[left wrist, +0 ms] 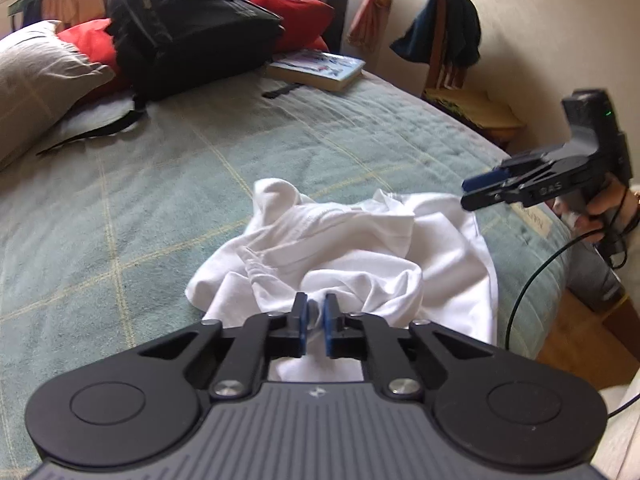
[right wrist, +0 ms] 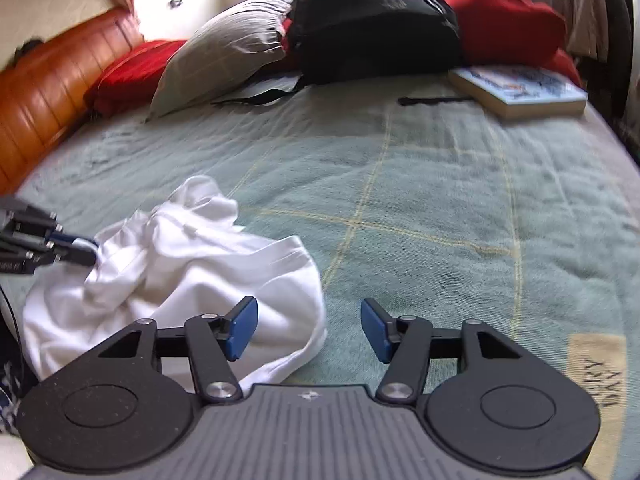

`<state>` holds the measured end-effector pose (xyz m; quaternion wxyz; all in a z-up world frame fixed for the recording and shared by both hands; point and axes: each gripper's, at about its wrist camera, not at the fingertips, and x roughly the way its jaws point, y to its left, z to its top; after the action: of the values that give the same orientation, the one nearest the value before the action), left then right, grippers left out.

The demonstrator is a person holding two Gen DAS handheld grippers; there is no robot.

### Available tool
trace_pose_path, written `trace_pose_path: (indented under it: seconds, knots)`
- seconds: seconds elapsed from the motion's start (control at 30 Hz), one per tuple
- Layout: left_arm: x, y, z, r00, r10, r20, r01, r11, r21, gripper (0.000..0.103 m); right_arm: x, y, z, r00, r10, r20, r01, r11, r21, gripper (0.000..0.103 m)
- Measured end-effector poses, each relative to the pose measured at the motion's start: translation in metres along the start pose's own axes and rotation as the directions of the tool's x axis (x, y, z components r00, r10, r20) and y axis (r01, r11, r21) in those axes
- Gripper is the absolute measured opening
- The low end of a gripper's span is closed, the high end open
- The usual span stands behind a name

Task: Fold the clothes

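— Left wrist view: where is the garment?
— A crumpled white shirt [left wrist: 340,248] lies in a heap on the bed [left wrist: 140,200], near its front edge, on a pale green cover with thin yellow lines.
— And the left claw [left wrist: 316,316]?
— Closed tight, its blue pads pinching a fold of the white cloth at the heap's near side.
— The right claw [right wrist: 308,328]?
— Its jaws stand well apart with nothing between them, over the shirt's edge and the bare cover beside it. From the left camera it shows at the right, held in a hand [left wrist: 600,216], with a cable [left wrist: 532,280] hanging below.
— Any writing?
— The right claw's body carries letters that look like "OAS". A cream label [right wrist: 596,384] sewn near the bed's front edge has dark lettering, too blurred to read surely.
— Farther back?
— A black backpack [left wrist: 188,28] at the far edge, red cushions [left wrist: 296,12] behind it, a grey pillow [left wrist: 40,76] to its left, and a book [left wrist: 320,68] lying flat toward the far right corner.
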<state>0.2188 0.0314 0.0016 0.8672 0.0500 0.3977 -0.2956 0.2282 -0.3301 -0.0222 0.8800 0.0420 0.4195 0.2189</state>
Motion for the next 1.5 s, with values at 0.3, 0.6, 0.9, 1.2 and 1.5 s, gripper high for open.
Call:
trace_pose_path:
  seconds: [0.3, 0.6, 0.9, 1.2, 1.5]
  knots:
    - [-0.030, 0.028, 0.010, 0.990, 0.124, 0.061, -0.120, 0.991, -0.056, 0.004, 0.039, 0.001, 0.009, 0.996, 0.029, -0.087, -0.033, 0.998, -0.044, 0.005]
    - [-0.038, 0.065, 0.035, 0.960, 0.269, 0.076, -0.265, 0.962, -0.064, 0.004, 0.029, 0.006, 0.059, 0.999, -0.028, 0.025, 0.031, 0.988, -0.153, 0.004]
    - [-0.017, 0.112, 0.077, 0.929, 0.364, 0.064, -0.363, 0.931, -0.024, 0.004, 0.055, 0.008, 0.121, 0.993, -0.107, 0.050, 0.114, 0.975, -0.188, 0.004]
    - [0.047, 0.167, 0.123, 0.909, 0.416, -0.010, -0.416, 0.909, 0.020, 0.004, 0.110, 0.009, 0.169, 0.977, -0.212, 0.007, 0.209, 0.959, -0.190, 0.004]
    - [0.096, 0.197, 0.153, 0.888, 0.459, -0.019, -0.460, 0.888, -0.011, 0.005, 0.178, -0.010, 0.205, 0.942, -0.333, -0.047, 0.324, 0.936, -0.135, 0.004]
